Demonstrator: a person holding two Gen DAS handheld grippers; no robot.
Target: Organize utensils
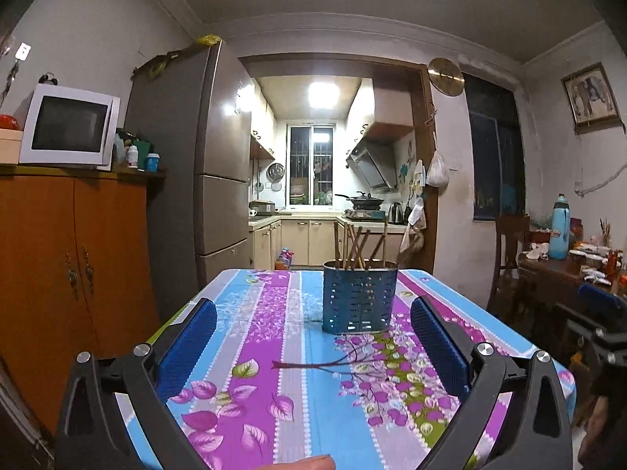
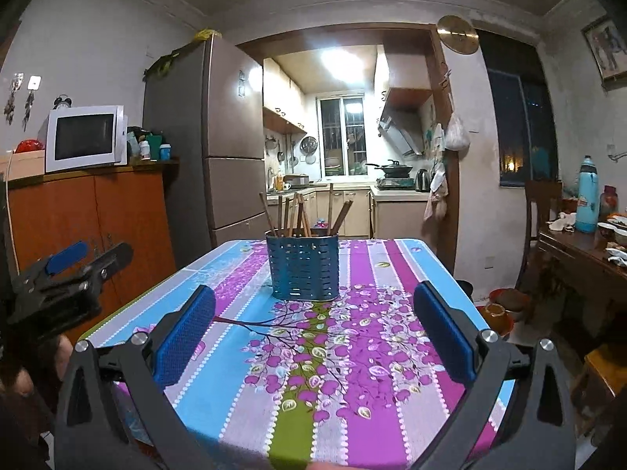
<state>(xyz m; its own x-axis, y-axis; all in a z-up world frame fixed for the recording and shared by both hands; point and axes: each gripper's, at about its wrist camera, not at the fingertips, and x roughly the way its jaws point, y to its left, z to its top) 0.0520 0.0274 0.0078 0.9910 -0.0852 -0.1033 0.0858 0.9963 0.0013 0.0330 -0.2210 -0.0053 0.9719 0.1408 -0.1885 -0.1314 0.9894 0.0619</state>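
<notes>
Both the left gripper (image 1: 313, 329) and right gripper (image 2: 313, 313) hover spread and empty at the table's (image 2: 203, 391) near edge, facing the holder (image 2: 302, 267) of chopsticks (image 2: 298, 215) standing toward its far edge, apparently ready to reach in.

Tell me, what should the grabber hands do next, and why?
Probably the right gripper should ease forward toward the blue holder. Both it and the left gripper are open and empty, the chopsticks stand inside the holder, and nothing else lies on the floral tablecloth.
</notes>
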